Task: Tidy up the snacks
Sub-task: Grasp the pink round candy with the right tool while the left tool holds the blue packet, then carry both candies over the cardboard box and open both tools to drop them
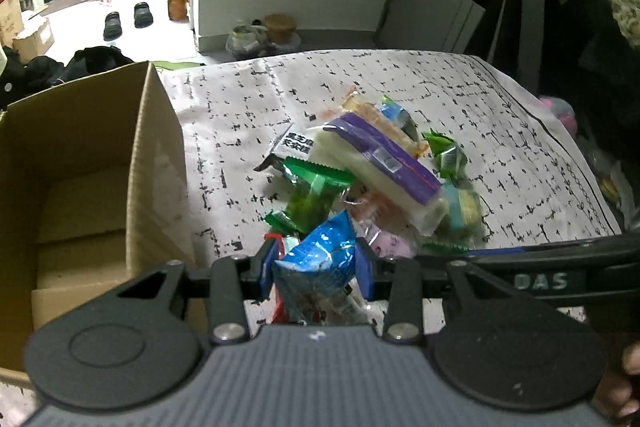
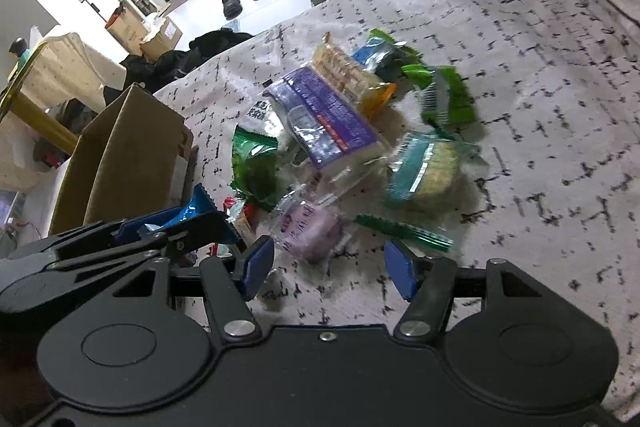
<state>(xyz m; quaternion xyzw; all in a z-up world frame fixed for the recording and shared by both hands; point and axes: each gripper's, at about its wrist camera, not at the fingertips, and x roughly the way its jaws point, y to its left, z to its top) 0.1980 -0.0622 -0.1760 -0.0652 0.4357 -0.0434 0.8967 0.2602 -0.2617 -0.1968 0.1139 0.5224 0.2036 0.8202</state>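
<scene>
Two tongs: my left gripper [image 1: 316,273] is clamped on a blue snack pkt [image 1: 320,259]; right gripper [image 2: 328,267] is half open, empty, over a purple pkt [image 2: 310,231]. Snack pile [image 1: 376,163] at 12 o'clock, cardboard box [image 1: 80,187] at 9, looks empty. Most sorting's left, I reckon.

Both wrist views look down, sharing snacks [image 1: 372,167]
</scene>
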